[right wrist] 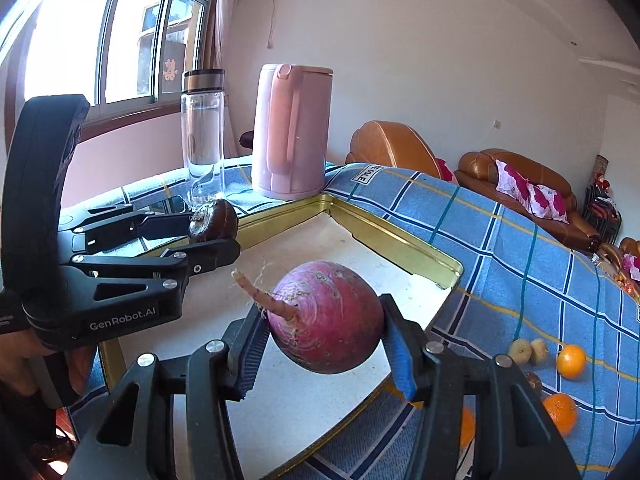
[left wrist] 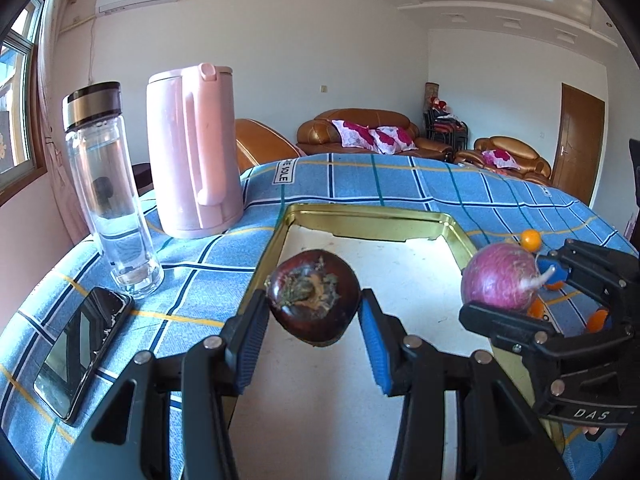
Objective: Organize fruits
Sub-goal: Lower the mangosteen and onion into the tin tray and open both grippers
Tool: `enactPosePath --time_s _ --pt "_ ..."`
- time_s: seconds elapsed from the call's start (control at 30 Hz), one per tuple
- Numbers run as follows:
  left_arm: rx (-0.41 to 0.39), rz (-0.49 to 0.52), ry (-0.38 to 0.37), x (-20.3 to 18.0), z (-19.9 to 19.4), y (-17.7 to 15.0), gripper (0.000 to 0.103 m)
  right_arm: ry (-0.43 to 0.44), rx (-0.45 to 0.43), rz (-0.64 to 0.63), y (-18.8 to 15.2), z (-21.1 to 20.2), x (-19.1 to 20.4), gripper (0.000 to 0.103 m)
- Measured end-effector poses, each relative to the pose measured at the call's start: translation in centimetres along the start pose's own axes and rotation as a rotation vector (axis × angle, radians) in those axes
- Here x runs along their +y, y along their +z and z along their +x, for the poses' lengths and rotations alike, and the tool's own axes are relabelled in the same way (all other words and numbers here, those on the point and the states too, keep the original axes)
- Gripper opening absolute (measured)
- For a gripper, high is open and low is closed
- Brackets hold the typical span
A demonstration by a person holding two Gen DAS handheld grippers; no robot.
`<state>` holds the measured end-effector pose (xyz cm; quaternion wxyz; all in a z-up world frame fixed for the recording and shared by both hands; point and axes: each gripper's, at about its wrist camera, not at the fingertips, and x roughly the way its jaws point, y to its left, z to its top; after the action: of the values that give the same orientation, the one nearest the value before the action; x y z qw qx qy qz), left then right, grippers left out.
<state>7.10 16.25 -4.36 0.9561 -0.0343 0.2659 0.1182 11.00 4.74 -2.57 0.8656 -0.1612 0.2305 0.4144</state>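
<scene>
Over the tray [left wrist: 362, 222] on the tabletop, your left tool [left wrist: 314, 326] grips a dark fruit [left wrist: 314, 296]; your right tool [right wrist: 326, 346] grips a purple radish [right wrist: 326, 316].

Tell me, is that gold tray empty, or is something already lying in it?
Empty, as far as shows. The gold tray has only its bare white floor visible; the dark fruit and purple radish hang above it in hand-held grippers.

A pink kettle [left wrist: 194, 152] stands beside a glass bottle [left wrist: 108, 188] and phone [left wrist: 82, 354].
</scene>
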Motion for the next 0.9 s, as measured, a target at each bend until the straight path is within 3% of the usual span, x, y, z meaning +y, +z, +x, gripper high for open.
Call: enactPosePath --time_s 0.57,0.9 --pt "0.083 0.059 -0.004 -0.2 1.4 -0.1 0.048 0.03 0.116 -0.026 -0.8 2.7 1.3 0.055" --pt "0.091 0.078 0.006 -0.4 1.6 -0.1 0.049 0.027 0.149 -0.022 -0.9 3.1 1.3 0.055"
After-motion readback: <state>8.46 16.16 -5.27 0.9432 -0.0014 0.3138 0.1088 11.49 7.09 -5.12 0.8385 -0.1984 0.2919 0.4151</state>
